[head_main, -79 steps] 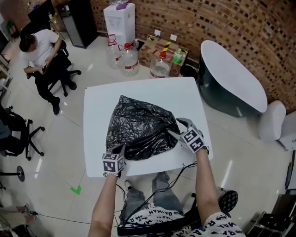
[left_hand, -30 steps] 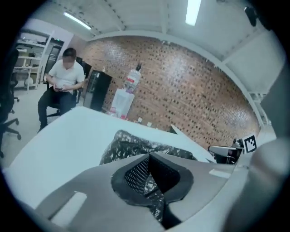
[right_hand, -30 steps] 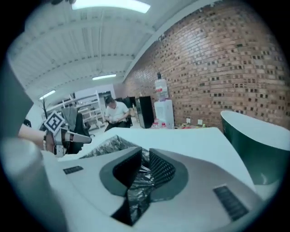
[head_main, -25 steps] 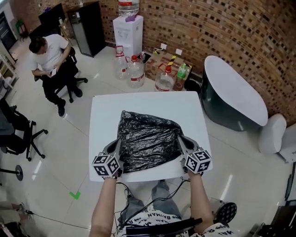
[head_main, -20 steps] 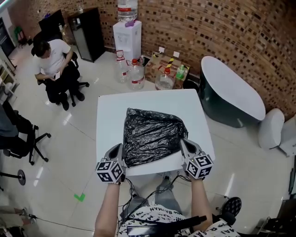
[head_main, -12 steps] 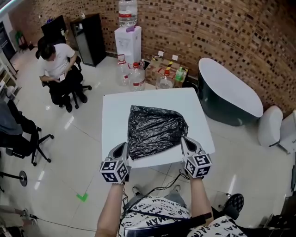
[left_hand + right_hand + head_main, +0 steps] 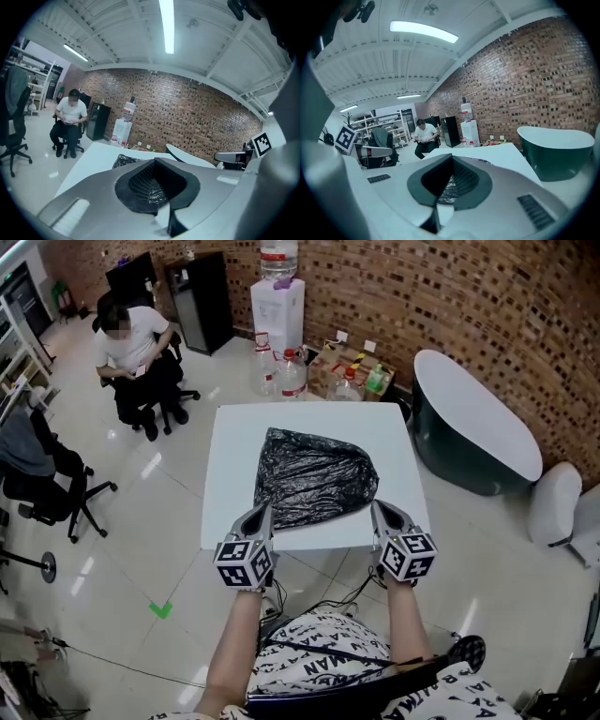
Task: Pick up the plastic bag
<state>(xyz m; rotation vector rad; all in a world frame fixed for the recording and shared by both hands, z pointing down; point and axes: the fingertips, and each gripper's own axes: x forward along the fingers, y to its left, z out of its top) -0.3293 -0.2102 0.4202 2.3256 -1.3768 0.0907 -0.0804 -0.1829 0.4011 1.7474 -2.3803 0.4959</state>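
Note:
A crinkled black plastic bag (image 7: pixel 314 474) lies spread on the white square table (image 7: pixel 234 446). My left gripper (image 7: pixel 263 513) sits at the bag's near left corner, by the table's front edge, jaws shut with the bag's edge pinched between them. My right gripper (image 7: pixel 377 508) is at the near right corner, also shut on the bag's edge. In the left gripper view the shut jaws (image 7: pixel 157 186) frame black plastic, and more bag (image 7: pixel 123 161) shows beyond. The right gripper view shows crinkled plastic (image 7: pixel 447 190) inside its shut jaws (image 7: pixel 451 182).
A person (image 7: pixel 131 338) sits on an office chair at the back left. A water dispenser (image 7: pixel 278 301) and bottles (image 7: pixel 292 381) stand behind the table, against the brick wall. A dark green tub (image 7: pixel 469 432) is at the right, another chair (image 7: pixel 47 484) at the left.
The head view has risen and pulled back. Both grippers have drawn toward the table's front edge, staying at the bag's near corners, and the bag has shifted and narrowed with them.

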